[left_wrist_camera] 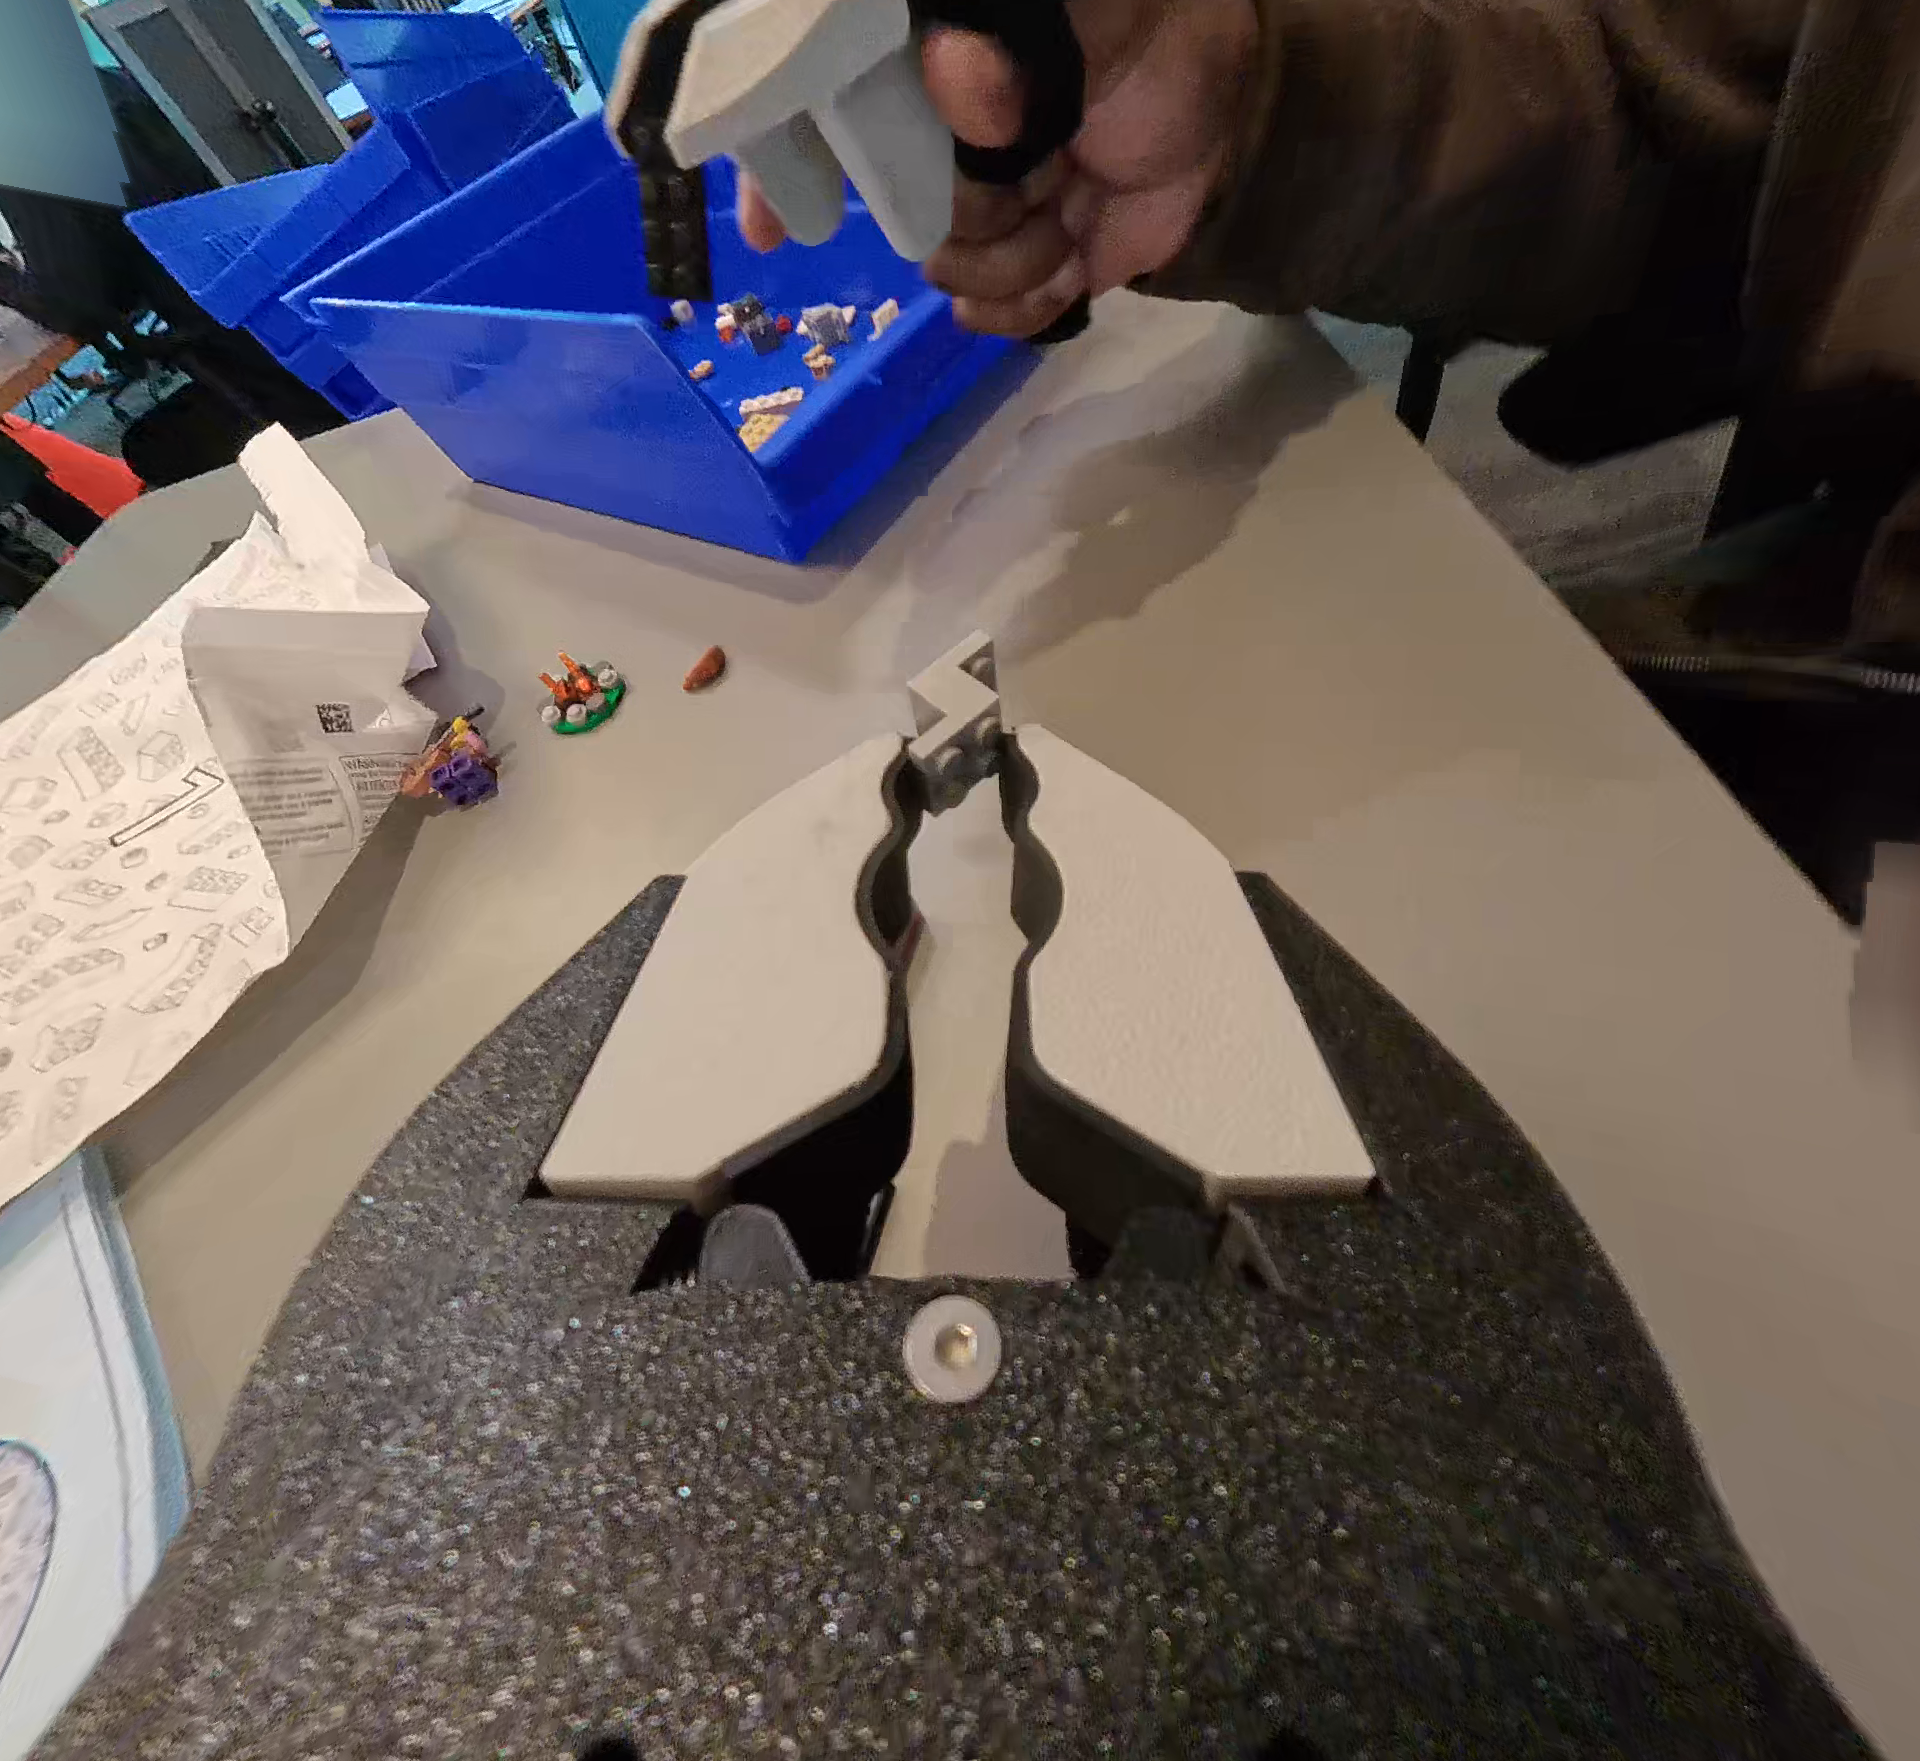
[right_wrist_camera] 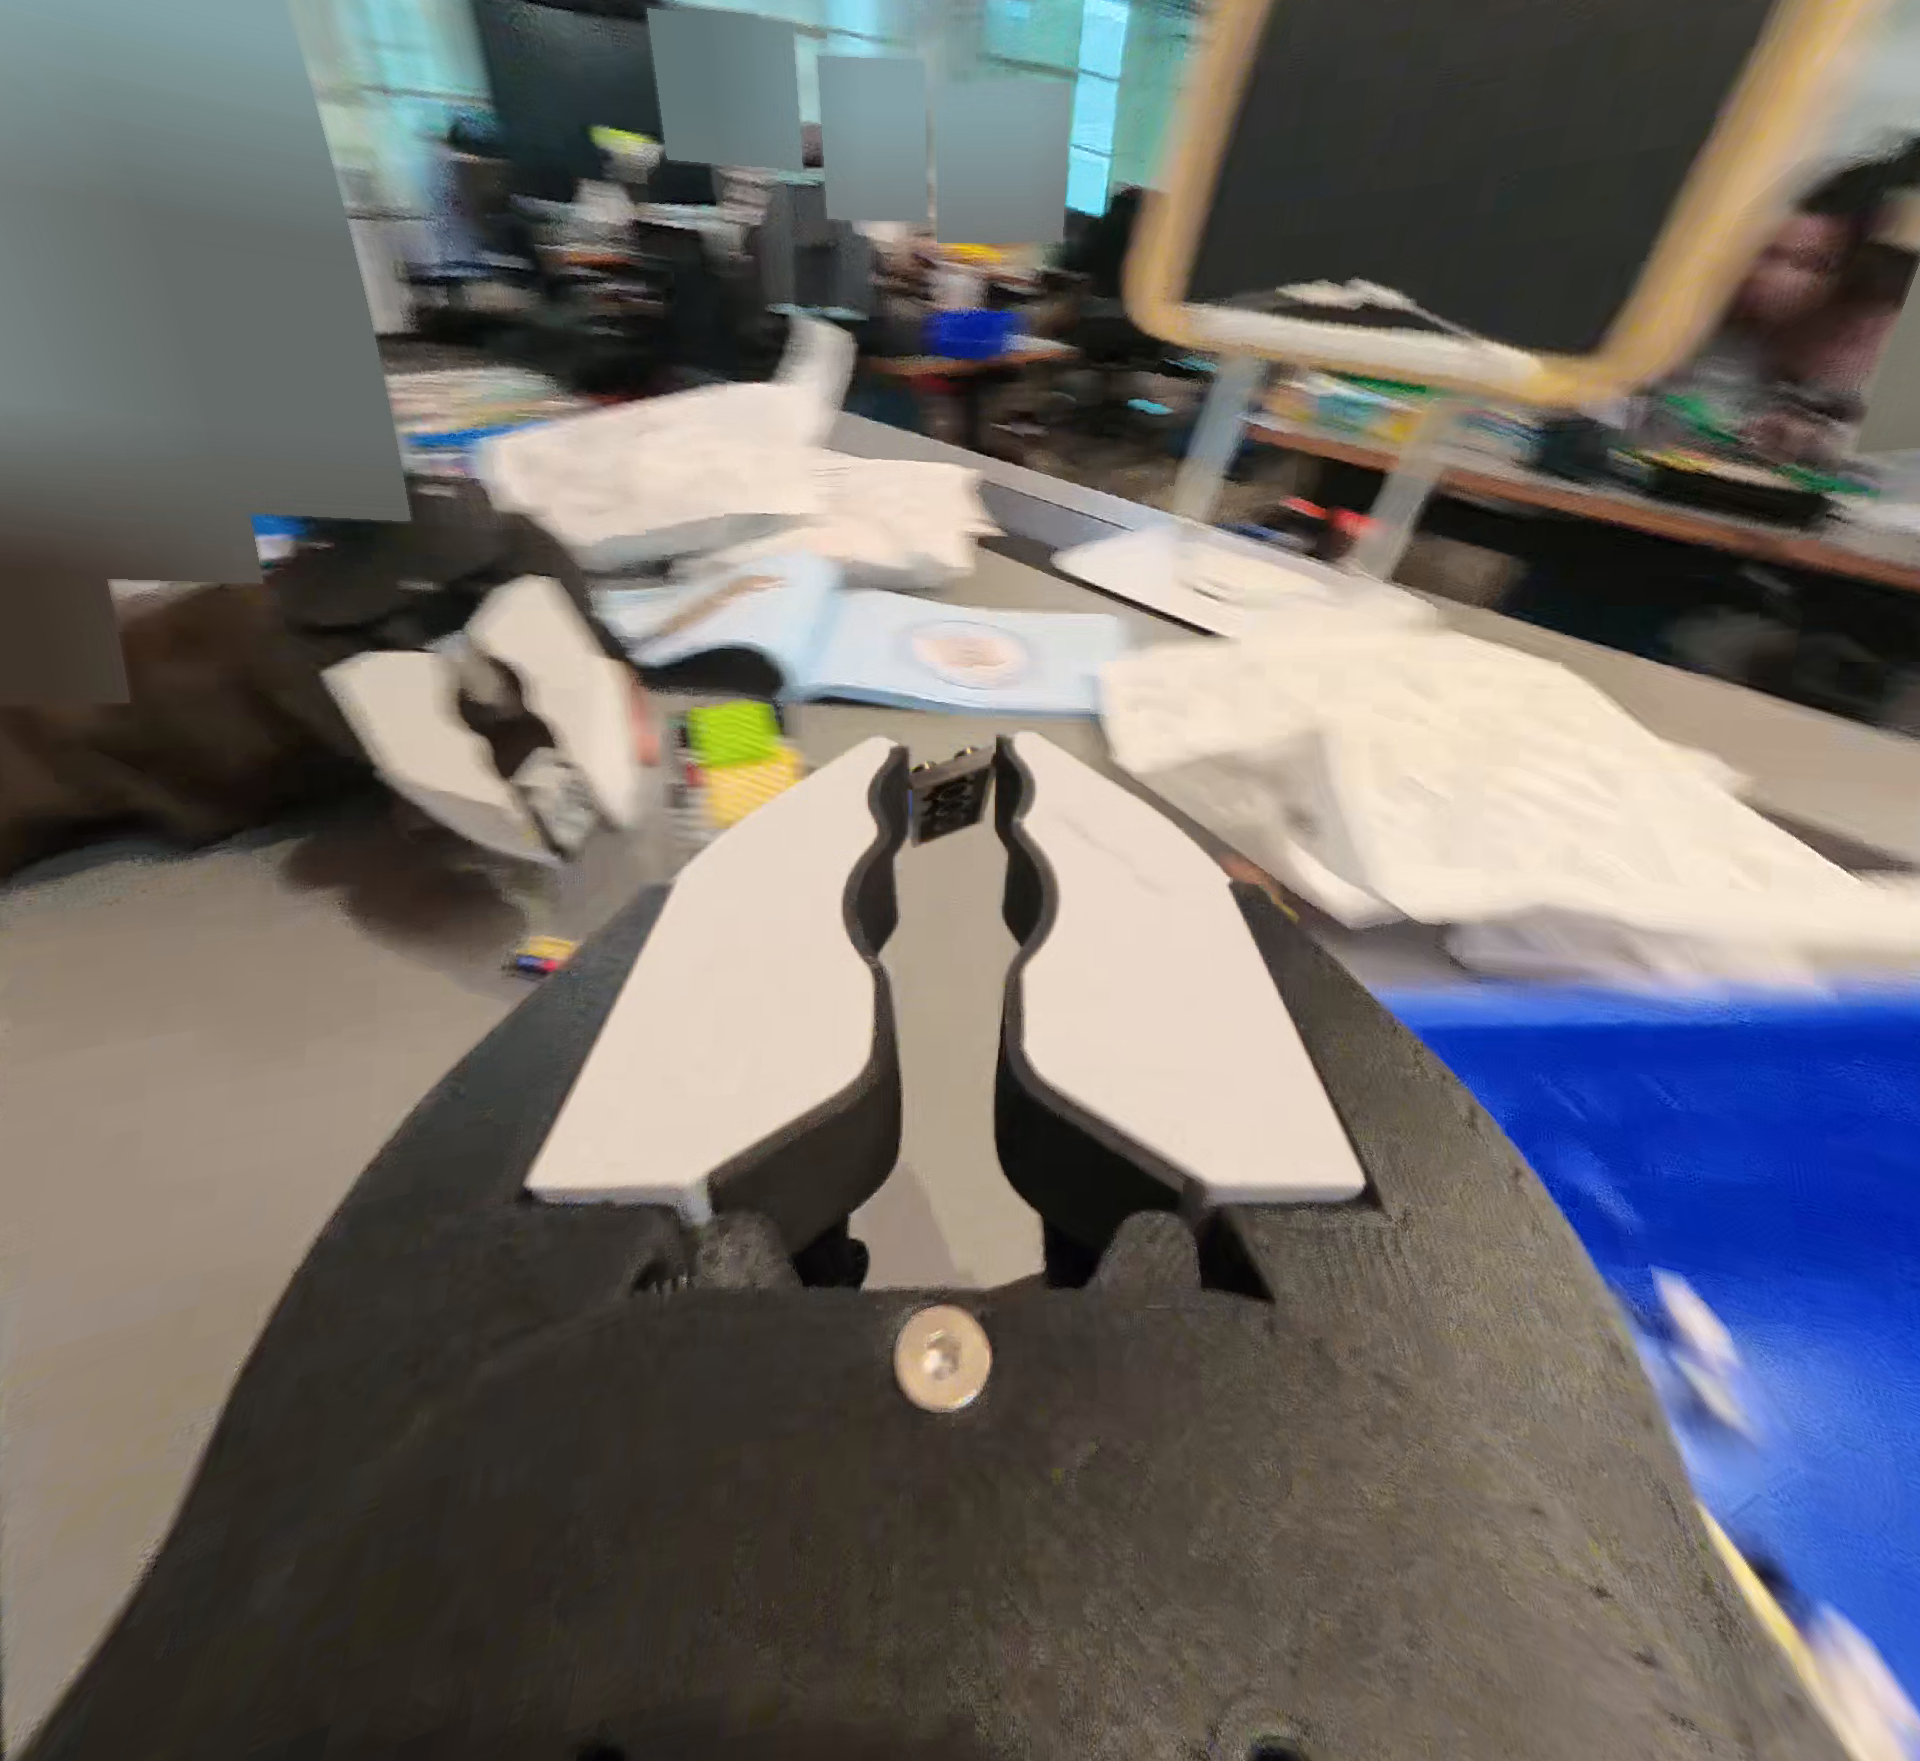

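My left gripper (left_wrist_camera: pixel 954 755) is shut on a grey stepped brick piece (left_wrist_camera: pixel 956 724) and holds it over the grey table (left_wrist_camera: pixel 1299 776). It also shows in the right wrist view (right_wrist_camera: pixel 540 807) at the left, blurred, with the grey piece in its tips. My right gripper (right_wrist_camera: pixel 948 802) is shut on a black brick plate (right_wrist_camera: pixel 948 802), its underside toward the camera. In the left wrist view that gripper (left_wrist_camera: pixel 675 257), held by a hand (left_wrist_camera: pixel 1091 184), hangs over the blue bin (left_wrist_camera: pixel 582 402) with the long black plate (left_wrist_camera: pixel 675 241) pointing down.
The blue bin holds several small loose bricks (left_wrist_camera: pixel 790 350). More blue bins (left_wrist_camera: pixel 343 205) stand behind it. Torn white paper bags (left_wrist_camera: pixel 208 776) lie at left, with a small green-based model (left_wrist_camera: pixel 582 688), a purple model (left_wrist_camera: pixel 462 771) and a brown piece (left_wrist_camera: pixel 704 669). An open booklet (right_wrist_camera: pixel 935 662) lies across the table. Tip to tip, the grippers are about 12 centimeters apart.
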Tool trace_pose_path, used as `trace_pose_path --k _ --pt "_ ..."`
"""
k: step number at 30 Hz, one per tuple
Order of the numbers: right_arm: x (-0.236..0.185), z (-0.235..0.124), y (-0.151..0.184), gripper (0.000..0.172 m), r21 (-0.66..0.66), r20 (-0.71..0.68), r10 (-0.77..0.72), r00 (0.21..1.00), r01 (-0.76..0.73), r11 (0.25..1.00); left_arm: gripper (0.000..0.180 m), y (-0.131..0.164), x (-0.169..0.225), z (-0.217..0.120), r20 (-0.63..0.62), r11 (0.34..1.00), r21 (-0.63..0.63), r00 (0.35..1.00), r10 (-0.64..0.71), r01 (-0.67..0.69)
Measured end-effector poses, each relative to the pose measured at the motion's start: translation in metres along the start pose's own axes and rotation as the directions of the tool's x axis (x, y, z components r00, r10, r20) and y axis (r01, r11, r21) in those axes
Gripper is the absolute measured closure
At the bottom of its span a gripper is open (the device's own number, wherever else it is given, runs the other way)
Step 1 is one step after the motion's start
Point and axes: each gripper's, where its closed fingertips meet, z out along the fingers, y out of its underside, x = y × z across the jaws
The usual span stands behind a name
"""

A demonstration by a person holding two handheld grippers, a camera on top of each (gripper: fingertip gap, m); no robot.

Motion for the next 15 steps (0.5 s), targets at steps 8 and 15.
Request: trace_pose_path --k 8,15 --pt "0.116 -0.091 0.039 0.141 -0.205 -0.528 0.115 0.842 -0.257 0.944 0.166 -0.096 -0.065 0.1 0.026 0.993 -0.033 0.993 -0.115 0.116" --pt "0.055 -0.083 0.035 0.132 -0.249 -0.323 0.068 0.944 -0.154 0.956 0.134 -0.086 -0.092 0.134 0.077 0.965 -0.105 0.97 -0.232 0.239"
